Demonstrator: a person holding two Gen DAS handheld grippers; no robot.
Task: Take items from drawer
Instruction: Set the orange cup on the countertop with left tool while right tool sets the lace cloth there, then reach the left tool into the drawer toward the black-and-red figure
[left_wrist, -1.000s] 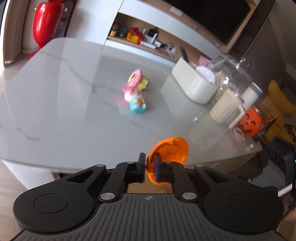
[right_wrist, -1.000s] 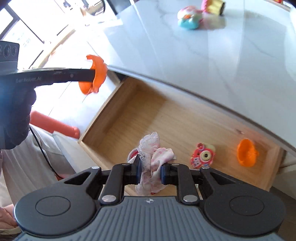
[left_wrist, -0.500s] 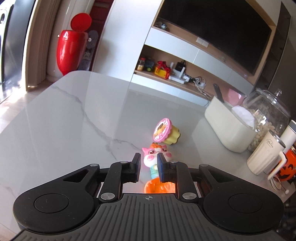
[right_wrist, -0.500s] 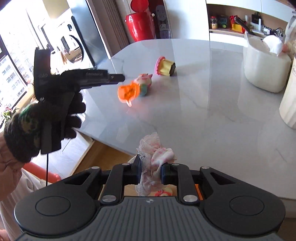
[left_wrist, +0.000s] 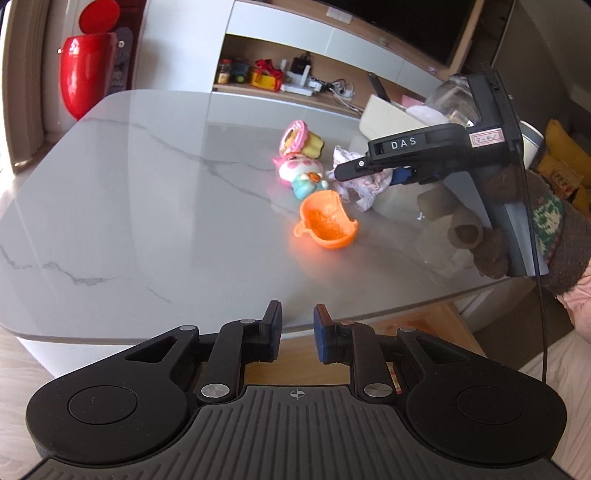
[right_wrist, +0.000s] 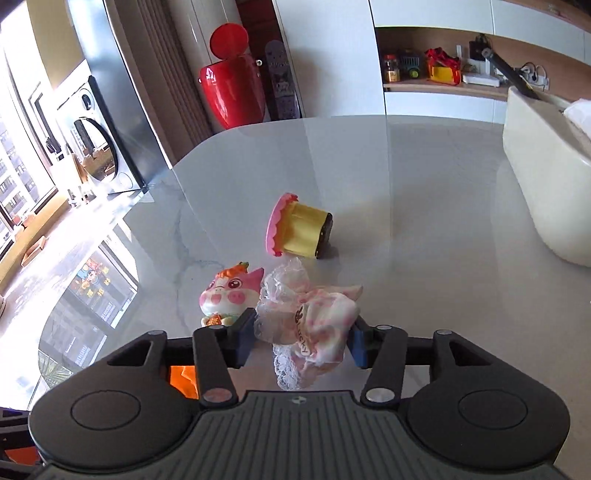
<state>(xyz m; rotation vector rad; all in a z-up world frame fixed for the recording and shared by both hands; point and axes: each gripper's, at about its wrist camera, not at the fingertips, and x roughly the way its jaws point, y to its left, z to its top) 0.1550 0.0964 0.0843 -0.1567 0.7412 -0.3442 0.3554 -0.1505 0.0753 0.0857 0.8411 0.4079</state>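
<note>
The orange toy cup (left_wrist: 327, 219) lies tipped on the grey marble table (left_wrist: 147, 203), well ahead of my left gripper (left_wrist: 297, 332), which is open with nothing between its fingers. Behind the cup sit a pink pig toy (left_wrist: 301, 173) and a pink-topped cupcake toy (left_wrist: 301, 138). My right gripper (right_wrist: 301, 339) is low over the table, its jaws opening, with the pink lace doll dress (right_wrist: 314, 325) lying loose between them next to the pig toy (right_wrist: 225, 295). In the left wrist view the right gripper (left_wrist: 338, 172) reaches in from the right over the dress (left_wrist: 364, 181).
Wood of the open drawer (left_wrist: 424, 325) shows under the table's near edge. A white container (right_wrist: 546, 184) stands at the right of the table. A red bin (right_wrist: 232, 92) is on the floor beyond. A gloved hand (left_wrist: 524, 229) holds the right gripper.
My left gripper let go of the orange cup onto the table and drew back. My right gripper carried the dress from over the drawer onto the tabletop and spread its jaws.
</note>
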